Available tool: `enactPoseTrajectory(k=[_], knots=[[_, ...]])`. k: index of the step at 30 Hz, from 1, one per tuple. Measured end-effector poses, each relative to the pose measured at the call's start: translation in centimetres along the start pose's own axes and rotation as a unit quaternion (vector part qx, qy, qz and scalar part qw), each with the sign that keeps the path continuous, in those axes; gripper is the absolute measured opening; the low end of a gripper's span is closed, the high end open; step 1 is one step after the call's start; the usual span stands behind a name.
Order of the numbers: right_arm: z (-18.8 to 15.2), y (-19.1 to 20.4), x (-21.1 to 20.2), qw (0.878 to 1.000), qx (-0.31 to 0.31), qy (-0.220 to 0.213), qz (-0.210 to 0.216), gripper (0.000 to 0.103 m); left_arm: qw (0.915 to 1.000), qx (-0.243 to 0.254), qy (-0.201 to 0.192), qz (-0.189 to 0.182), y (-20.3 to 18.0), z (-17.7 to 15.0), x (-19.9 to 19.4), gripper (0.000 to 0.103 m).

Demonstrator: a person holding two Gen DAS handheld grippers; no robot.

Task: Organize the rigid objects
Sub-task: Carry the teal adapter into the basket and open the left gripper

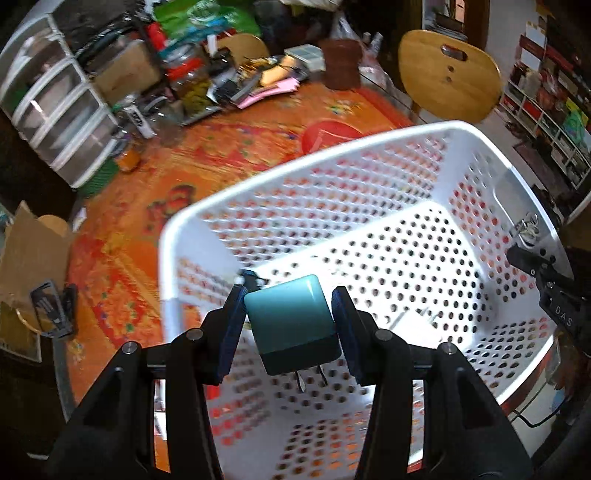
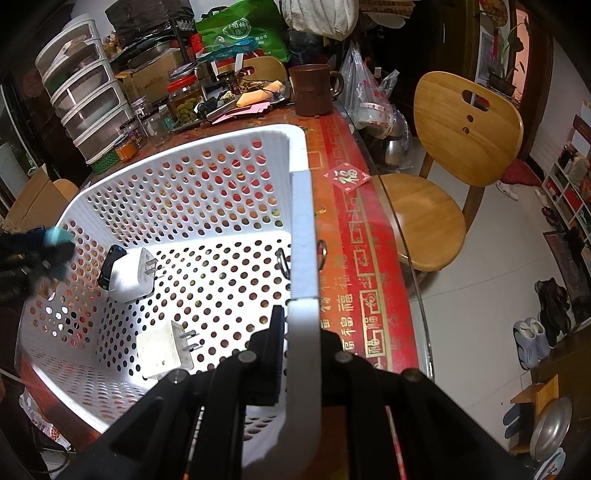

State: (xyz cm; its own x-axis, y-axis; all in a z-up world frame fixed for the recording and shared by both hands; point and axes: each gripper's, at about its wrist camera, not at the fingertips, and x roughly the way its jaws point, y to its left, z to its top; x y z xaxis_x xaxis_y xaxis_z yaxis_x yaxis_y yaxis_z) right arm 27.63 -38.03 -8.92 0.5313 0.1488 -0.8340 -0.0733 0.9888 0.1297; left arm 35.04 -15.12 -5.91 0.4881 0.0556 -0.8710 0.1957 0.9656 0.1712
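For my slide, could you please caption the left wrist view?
Left claw shut on a teal plug adapter, carried above the white perforated basket.

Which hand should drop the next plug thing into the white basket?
The left. Its left gripper already holds the teal charger over the white basket. The right gripper is busy, its jaws clamped on the basket's rim, likely steadying it.

The letters "DAS" stand in white on the right gripper (image 1: 532, 266), a red diamond sticker (image 2: 346, 178) on the table bears the gold character 福, and 福 repeats along the tablecloth border (image 2: 364, 295); the green bag's (image 2: 243, 31) print is too small to read.
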Motion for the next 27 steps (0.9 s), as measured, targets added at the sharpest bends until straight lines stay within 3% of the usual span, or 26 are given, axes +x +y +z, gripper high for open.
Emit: enactPoseTrajectory(k=[9, 22, 24, 26, 27], knots=[[0.1, -0.1, 0.0, 1.000, -0.001, 0.000, 0.003, 0.009, 0.9997, 0.015, 0.016, -0.006, -2.9, -0.2, 2.1, 0.045], [0.0, 0.0, 0.0, 1.000, -0.002, 0.000, 0.003, 0.009, 0.9997, 0.012, 0.021, 0.002, -2.2, -0.1, 3.2, 0.045], [0.1, 0.0, 0.0, 1.000, -0.003, 0.000, 0.003, 0.009, 0.9998, 0.009, 0.016, 0.011, -1.9, -0.1, 3.1, 0.052], [0.1, 0.0, 0.0, 1.000, -0.002, 0.000, 0.003, 0.009, 0.9998, 0.007, 0.010, 0.014, -1.8, -0.1, 2.8, 0.080], [0.1, 0.0, 0.0, 1.000, -0.002, 0.001, 0.002, 0.009, 0.9999, 0.007, 0.003, 0.015, -1.6, -0.1, 2.6, 0.083]])
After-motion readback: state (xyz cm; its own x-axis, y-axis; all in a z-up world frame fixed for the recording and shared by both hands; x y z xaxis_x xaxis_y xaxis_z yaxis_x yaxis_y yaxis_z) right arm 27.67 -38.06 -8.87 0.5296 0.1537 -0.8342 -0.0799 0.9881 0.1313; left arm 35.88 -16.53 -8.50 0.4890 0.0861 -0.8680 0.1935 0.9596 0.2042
